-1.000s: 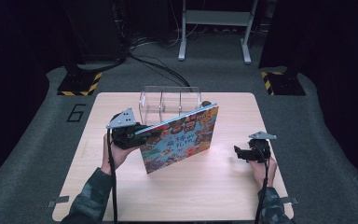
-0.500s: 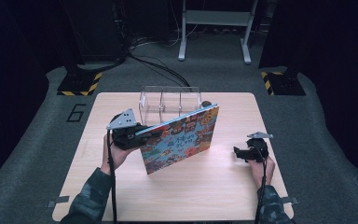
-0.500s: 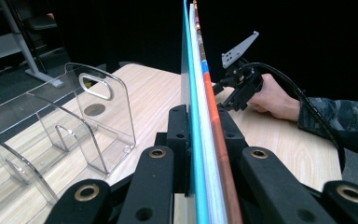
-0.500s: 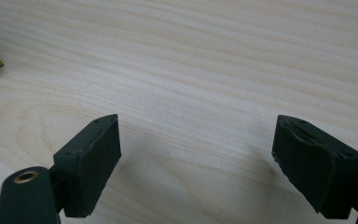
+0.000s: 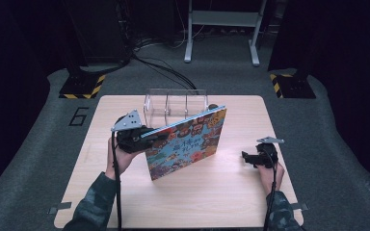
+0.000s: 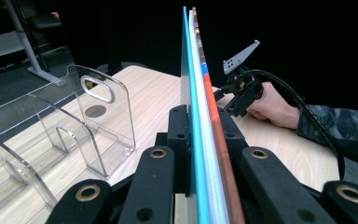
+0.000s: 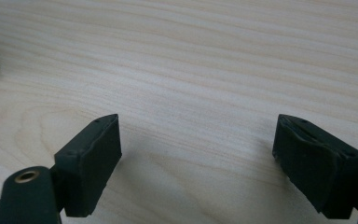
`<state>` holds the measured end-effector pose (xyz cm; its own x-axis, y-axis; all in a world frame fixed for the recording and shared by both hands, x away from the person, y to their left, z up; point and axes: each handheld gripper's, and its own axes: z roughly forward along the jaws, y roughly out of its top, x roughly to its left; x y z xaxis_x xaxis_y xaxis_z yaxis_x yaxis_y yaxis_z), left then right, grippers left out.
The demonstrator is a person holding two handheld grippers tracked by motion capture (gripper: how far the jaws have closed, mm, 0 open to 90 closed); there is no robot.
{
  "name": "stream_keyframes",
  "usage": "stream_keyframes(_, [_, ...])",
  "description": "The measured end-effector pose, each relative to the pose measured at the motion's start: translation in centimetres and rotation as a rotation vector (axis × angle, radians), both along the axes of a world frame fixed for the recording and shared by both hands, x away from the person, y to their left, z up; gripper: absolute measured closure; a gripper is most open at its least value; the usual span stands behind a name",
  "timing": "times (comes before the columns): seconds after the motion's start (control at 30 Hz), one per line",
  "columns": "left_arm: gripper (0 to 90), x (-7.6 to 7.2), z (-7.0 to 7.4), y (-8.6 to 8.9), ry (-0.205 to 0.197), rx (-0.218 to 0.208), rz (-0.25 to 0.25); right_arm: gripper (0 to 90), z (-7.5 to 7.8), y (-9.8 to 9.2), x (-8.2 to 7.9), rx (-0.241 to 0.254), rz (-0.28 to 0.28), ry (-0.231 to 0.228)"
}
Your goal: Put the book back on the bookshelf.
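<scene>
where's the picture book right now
In the high view the picture book stands on edge mid-table, clamped by the left gripper, just in front of the clear rack.

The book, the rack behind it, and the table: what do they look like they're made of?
The picture book looks like glossy printed card or paper: colourful cover, thin layered edges clamped in the left tool. The file rack seems clear acrylic or similar plastic: see-through dividers with bright edges. The table looks like pale wood or wood-look laminate, matte, with visible grain.
</scene>
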<state>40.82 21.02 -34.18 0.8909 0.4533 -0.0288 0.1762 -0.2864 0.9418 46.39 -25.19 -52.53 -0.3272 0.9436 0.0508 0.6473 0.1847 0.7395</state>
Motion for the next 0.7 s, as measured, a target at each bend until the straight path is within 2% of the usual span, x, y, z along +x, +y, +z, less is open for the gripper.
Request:
stream_keyframes(0.33, [80.9,0.4,1.6,-0.1,-0.013,-0.002,0.014,14.4,0.0,-0.1,0.0,0.006,0.002,-0.003])
stream_keyframes(0.7, [80.8,0.4,4.1,0.8,-0.040,-0.035,0.034,14.5,-0.1,-0.2,0.0,0.004,0.006,-0.006])
